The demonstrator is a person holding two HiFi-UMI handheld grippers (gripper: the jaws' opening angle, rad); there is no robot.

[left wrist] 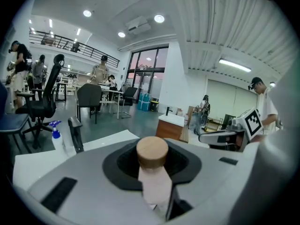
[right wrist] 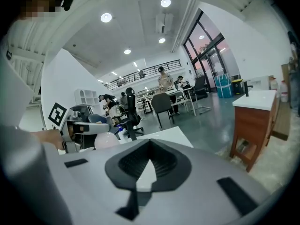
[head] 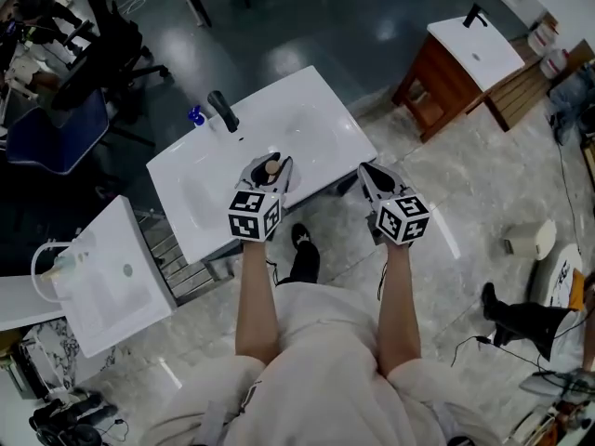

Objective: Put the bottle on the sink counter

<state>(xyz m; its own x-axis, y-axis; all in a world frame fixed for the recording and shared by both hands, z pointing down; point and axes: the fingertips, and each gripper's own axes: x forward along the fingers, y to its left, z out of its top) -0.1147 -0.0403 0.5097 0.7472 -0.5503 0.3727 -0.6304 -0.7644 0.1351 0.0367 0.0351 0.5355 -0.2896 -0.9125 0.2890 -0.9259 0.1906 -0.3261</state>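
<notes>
SINK-SIDE DELIVERY: A person stands at the front edge of the white sink tabletop (head: 209,189) with a tool in each hand. The left tongs (head: 265,175) are clamped on the pale, wooden-capped bottle (left wrist: 152,156). They hold it upright in the air on the near side of the black faucet (head: 223,111), apparently so it can be set down standing. The right tongs (head: 370,173) are pressed together with nothing between them, farther from the faucet and off the tabletop's corner, seemingly kept out of the way. A blue-topped spray bottle (head: 195,115) stands just beside the faucet, so the bare stretch in front of the faucet looks the likelier landing spot.
</notes>
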